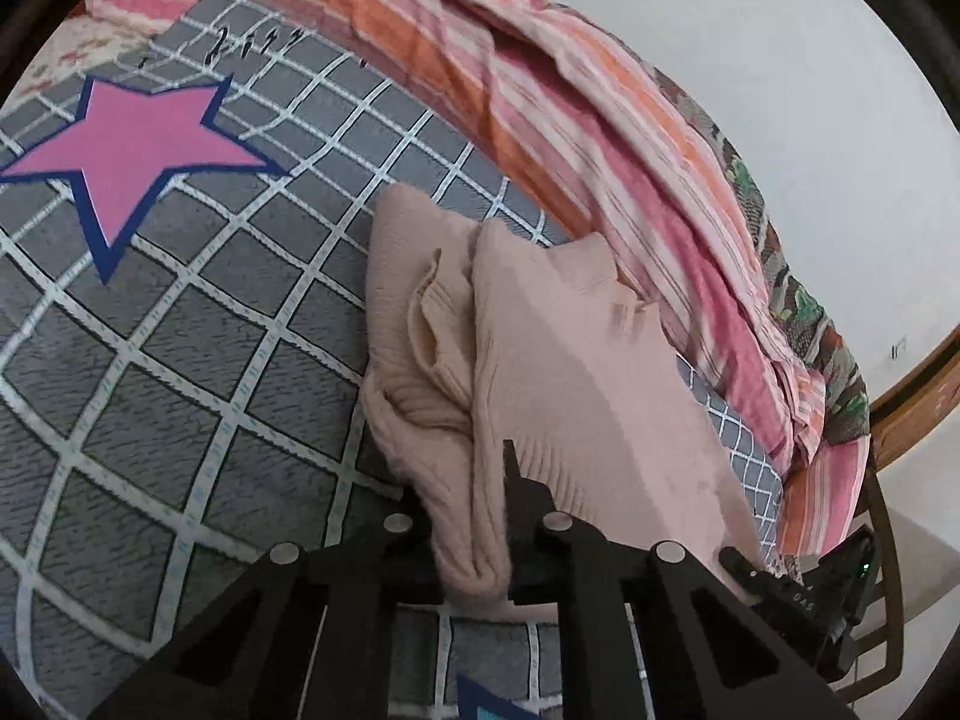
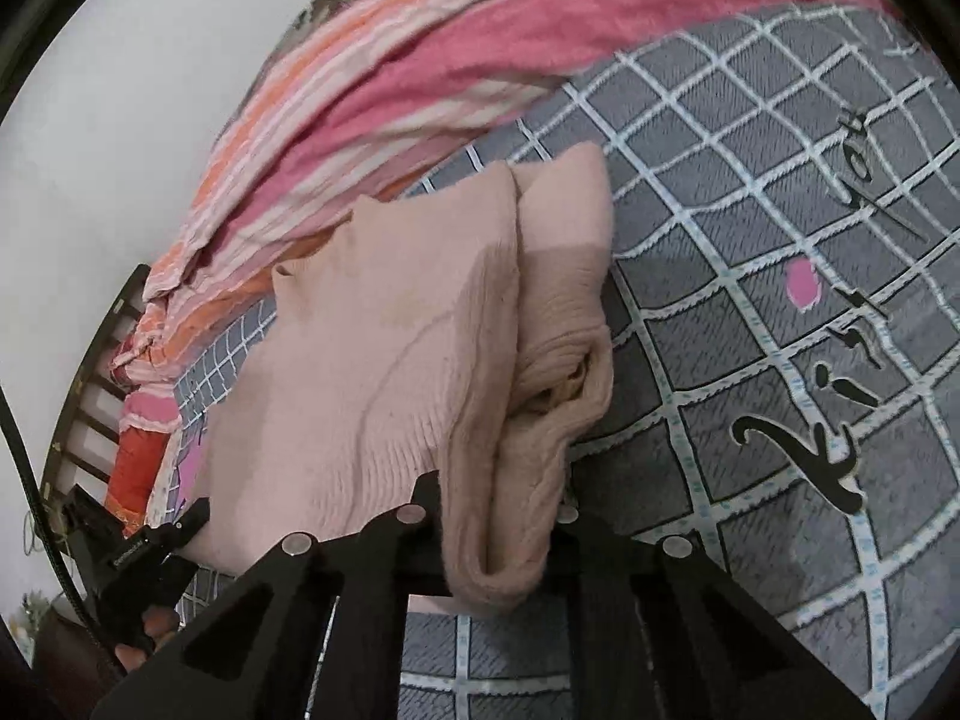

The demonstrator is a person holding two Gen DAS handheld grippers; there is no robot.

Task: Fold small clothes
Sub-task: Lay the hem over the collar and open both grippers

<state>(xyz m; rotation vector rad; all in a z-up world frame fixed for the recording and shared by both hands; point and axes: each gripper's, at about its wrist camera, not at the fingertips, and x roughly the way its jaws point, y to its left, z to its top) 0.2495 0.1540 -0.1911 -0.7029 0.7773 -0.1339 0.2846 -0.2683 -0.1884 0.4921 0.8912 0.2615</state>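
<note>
Left wrist view: your left tool pinches the pink sweater's folded edge.
Right tool pinches it too; sweater lies mid-frame on the grey checked bed cover.

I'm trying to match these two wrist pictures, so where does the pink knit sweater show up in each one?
Left wrist view: pink knit sweater right of centre, its near edge pinched in the left gripper.
Right wrist view: centre-left, near edge pinched in the right gripper.
Shared landmark: striped pink blanket behind it.

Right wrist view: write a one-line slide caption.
Right hand-held gripper shut on folded pink sweater lying on grey checked blanket.
</note>
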